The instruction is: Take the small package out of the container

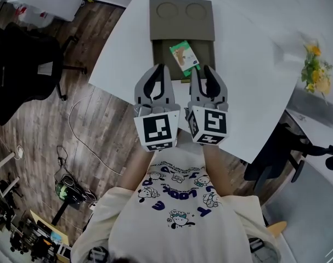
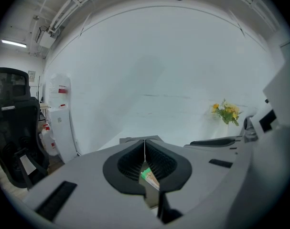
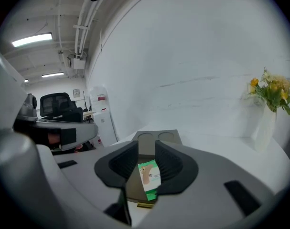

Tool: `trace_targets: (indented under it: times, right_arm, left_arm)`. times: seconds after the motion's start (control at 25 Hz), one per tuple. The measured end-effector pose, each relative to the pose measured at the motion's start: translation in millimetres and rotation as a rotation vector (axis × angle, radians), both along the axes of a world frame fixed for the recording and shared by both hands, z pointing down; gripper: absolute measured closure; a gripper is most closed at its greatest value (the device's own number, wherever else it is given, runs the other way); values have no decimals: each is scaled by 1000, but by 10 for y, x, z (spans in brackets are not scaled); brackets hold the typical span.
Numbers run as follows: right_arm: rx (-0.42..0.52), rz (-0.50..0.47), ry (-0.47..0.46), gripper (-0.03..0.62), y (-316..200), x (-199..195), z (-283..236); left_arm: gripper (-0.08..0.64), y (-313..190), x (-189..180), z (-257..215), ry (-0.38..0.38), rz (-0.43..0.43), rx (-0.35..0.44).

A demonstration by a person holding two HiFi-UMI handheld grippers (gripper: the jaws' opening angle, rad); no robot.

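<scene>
Gripper state, right: the right gripper (image 1: 201, 72) has its jaws parted to a moderate gap. In the right gripper view the right gripper frames the small package (image 3: 150, 175) between its two dark pads (image 3: 169, 162). Neither pad presses on the package, so it is not gripped.

Gripper state, left: the left gripper (image 1: 160, 68) is clenched. In the left gripper view its jaw tips meet along one thin vertical seam, and the left gripper (image 2: 145, 144) holds nothing.

Package location: the small package (image 1: 184, 57), green and white, lies tilted in the open rectangular compartment of the container (image 1: 155, 15). This brown container has two round recesses at its far end. It lies lengthwise on the white table (image 1: 248, 64), with its near end toward the table's near edge, where the person stands. Both grippers hover side by side over that near end.

Limits of visibility:
- From above, the two grippers cover the container's near rim.
- The left gripper view shows only a sliver of the small package (image 2: 147, 176) below the closed jaws, and only the far lip of the container (image 2: 137, 140) above them.
- The print on the package is too small to read.
- A thin yellowish strip (image 3: 145, 205) at the container's near rim cannot be identified.
- A vase of yellow flowers (image 3: 271, 92) stands near the table's right edge, its lower part pale against the wall.
</scene>
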State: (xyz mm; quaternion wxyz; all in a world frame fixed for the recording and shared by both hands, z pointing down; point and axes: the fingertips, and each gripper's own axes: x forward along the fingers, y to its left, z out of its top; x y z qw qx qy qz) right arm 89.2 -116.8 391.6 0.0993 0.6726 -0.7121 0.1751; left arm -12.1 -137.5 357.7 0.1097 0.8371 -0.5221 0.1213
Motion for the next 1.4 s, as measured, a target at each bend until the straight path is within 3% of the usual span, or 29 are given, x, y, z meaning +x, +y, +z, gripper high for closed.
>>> trace_targets:
  times: [0.48,1.4]
  right_arm:
    - [-90,-78,8,388,-200,-102,339]
    - [-292,-230,41,333,-528,-157,922]
  left_arm:
    - [543,-157,-31,324,-13,-35,-77]
    - [543,-364,2,752,-11,-91,-176]
